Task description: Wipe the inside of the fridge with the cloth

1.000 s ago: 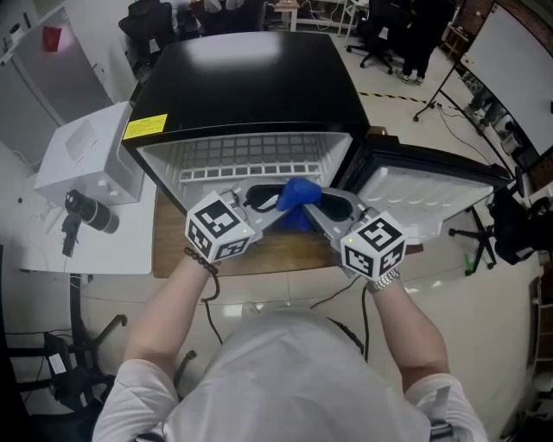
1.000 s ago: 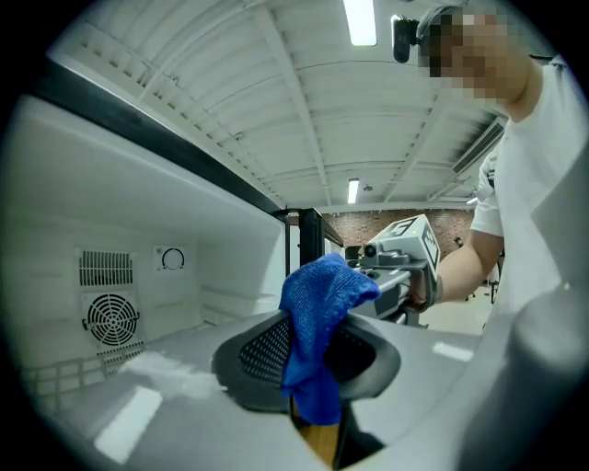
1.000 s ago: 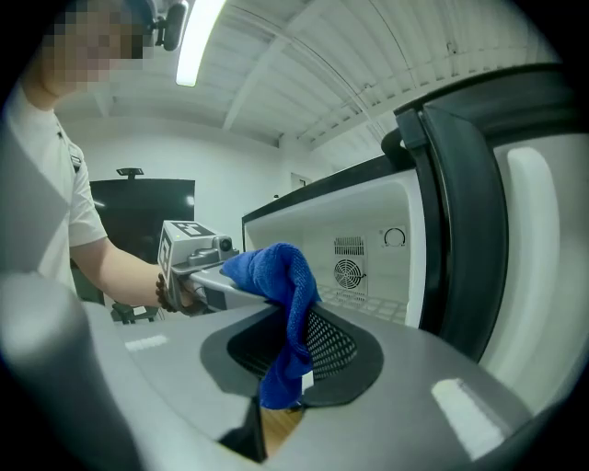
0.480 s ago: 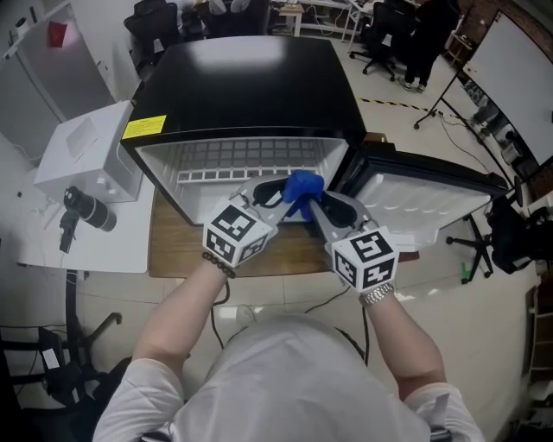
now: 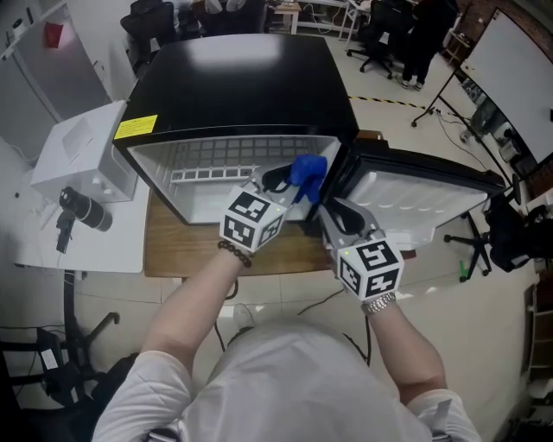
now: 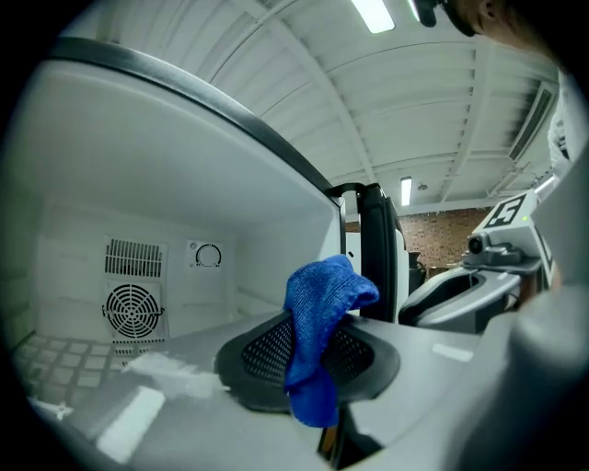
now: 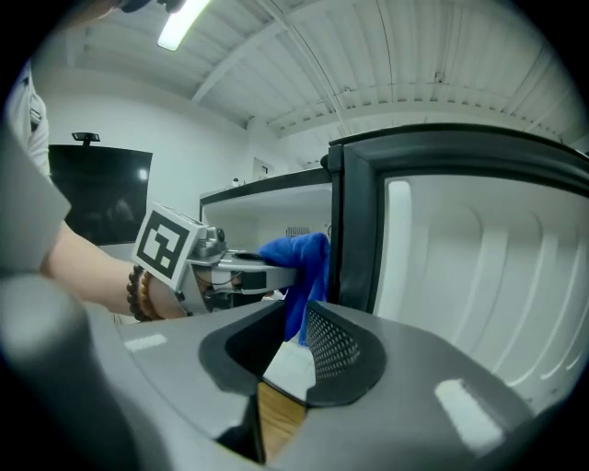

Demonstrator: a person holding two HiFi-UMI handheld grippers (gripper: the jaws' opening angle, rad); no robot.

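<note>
Floor [image 5: 484, 363] pale and glossy, with yellow-black tape [image 5: 389, 99] across it near the top. Wooden tabletop [image 5: 177, 250] at centre. Black office chairs [image 5: 149, 26] behind, tripod stand [image 5: 442, 86] at right. Ceiling [image 6: 304, 83] white and ribbed, strip light [image 6: 373, 14] on. Far wall [image 6: 451, 244] possibly brick; small and distorted. Dark screen [image 7: 97, 193] on a white wall [image 7: 221, 138].

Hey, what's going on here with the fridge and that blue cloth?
A person holds a gripper in each hand at a small black fridge whose door stands open. The left gripper, whose jaws have just been closing, is shut on a blue cloth at the fridge's opening. The right gripper, by the door's edge, has just been opening its jaws; nothing is between them. No wiping contact shows yet.
</note>
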